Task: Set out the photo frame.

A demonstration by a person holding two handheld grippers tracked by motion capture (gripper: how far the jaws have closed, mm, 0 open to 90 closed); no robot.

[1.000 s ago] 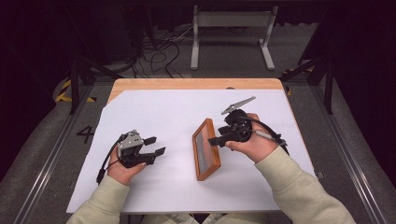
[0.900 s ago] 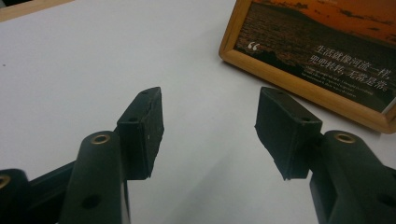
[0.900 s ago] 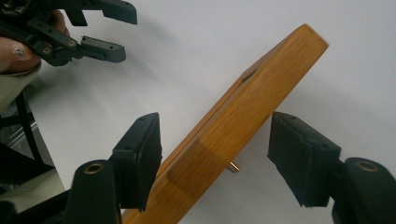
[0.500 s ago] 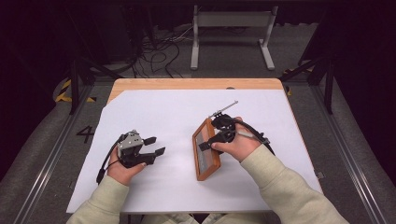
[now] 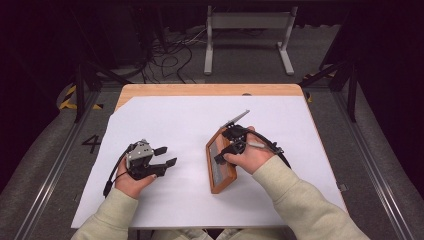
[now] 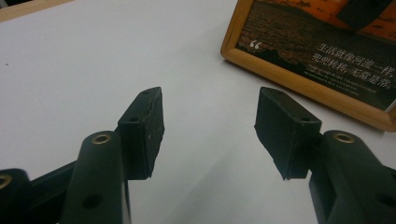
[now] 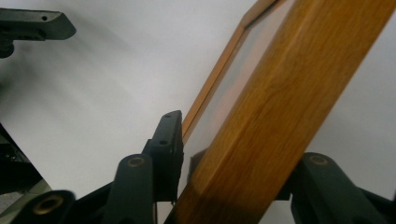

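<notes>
A wooden picture frame [image 5: 220, 175] with an orange sunset picture and white writing stands tilted on its long edge right of the middle of the white sheet [image 5: 190, 120]. My right gripper [image 5: 223, 149] reaches over its top end. Its jaws have just been closing and straddle the frame's wooden rim [image 7: 280, 93]; one pad [image 7: 169, 140] sits a sliver off the glass, the other is hidden behind the wood. My left gripper [image 5: 167, 155] rests on the sheet to the left, open and empty [image 6: 210, 121], pointing at the frame's near corner [image 6: 303, 79].
The white sheet covers most of a wooden table [image 5: 200, 90] whose bare strip shows at the far edge. Beyond the table lie cables [image 5: 175, 55] and a white stand [image 5: 247, 30] on the dark floor.
My right gripper came down and leftwards onto the frame's top end, and its jaws narrowed around the rim. The left gripper and the frame stayed where they were.
</notes>
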